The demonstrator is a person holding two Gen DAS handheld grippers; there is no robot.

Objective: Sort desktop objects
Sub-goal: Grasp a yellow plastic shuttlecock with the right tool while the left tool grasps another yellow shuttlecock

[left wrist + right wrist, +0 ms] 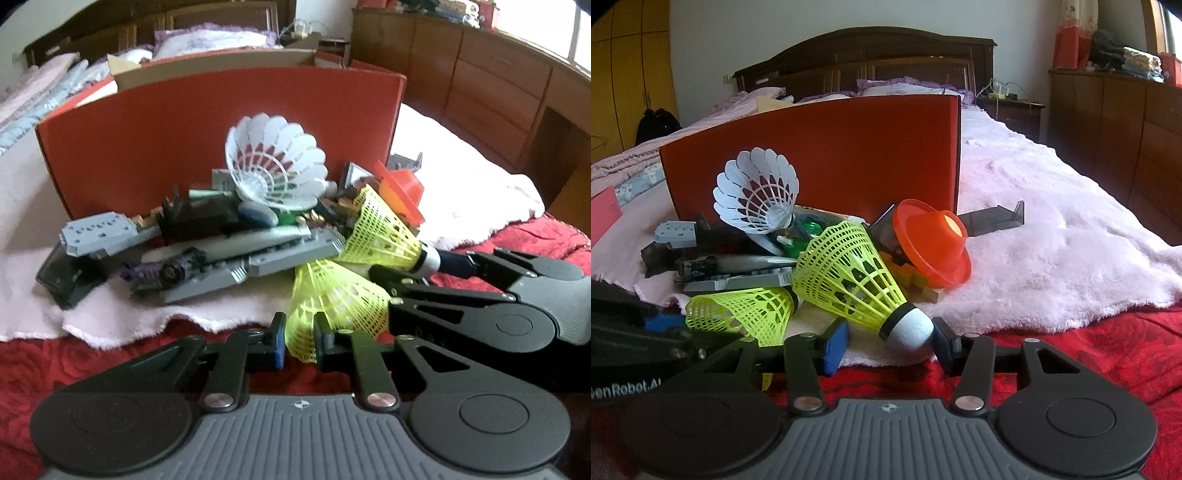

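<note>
On bed, left gripper (299, 341) clamped on yellow shuttlecock (332, 306) (right gripper (892, 343) apart).

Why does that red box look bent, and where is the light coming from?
Both wrist views are fisheye, so the red box's straight top edge bows; left wrist view is softly blurred, with window glare upper right; right wrist view is sharper, the white shuttlecock crisp.
</note>
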